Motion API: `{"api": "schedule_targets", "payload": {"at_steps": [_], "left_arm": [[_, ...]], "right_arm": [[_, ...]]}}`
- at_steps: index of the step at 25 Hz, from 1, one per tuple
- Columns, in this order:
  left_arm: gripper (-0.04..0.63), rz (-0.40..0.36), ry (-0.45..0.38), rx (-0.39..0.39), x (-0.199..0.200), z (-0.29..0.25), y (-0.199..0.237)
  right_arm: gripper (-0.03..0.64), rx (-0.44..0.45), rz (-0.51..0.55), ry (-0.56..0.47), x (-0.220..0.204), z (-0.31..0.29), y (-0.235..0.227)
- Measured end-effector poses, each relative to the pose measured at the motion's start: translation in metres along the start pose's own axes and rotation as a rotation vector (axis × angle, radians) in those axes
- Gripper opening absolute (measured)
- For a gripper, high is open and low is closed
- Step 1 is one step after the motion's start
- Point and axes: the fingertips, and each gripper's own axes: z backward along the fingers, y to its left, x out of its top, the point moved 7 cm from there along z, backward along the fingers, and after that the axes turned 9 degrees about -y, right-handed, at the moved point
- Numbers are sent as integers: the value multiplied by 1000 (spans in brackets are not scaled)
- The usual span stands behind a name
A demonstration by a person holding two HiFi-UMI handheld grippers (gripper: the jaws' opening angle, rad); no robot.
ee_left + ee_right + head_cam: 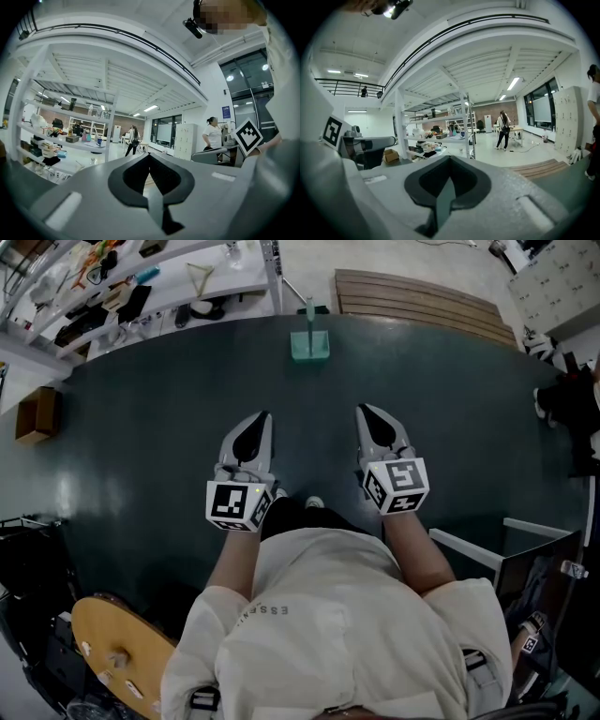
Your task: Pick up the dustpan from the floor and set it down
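At the floor's far edge, the dustpan [309,345] risked being toppled by the closed, empty jaws of the left gripper [262,416] and right gripper [364,410].

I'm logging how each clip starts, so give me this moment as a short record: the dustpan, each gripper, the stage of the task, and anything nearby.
dustpan: teal dustpan, standing on the dark floor, ahead of both grippers and apart from them
left gripper: left gripper, jaws together, nothing between them
right gripper: right gripper, jaws together, nothing between them
task stage: pickup not yet begun
nearby: wooden slats beyond the dustpan to the right; brown box at the floor's left edge
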Motion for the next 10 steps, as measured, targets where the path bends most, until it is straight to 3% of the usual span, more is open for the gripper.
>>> {"api": "schedule_targets", "payload": {"at_steps": [10], "left_arm": [[9, -8, -20, -26, 5, -5, -5]], "right_arm": [[-9, -16, 12, 15, -3, 10, -7]]}}
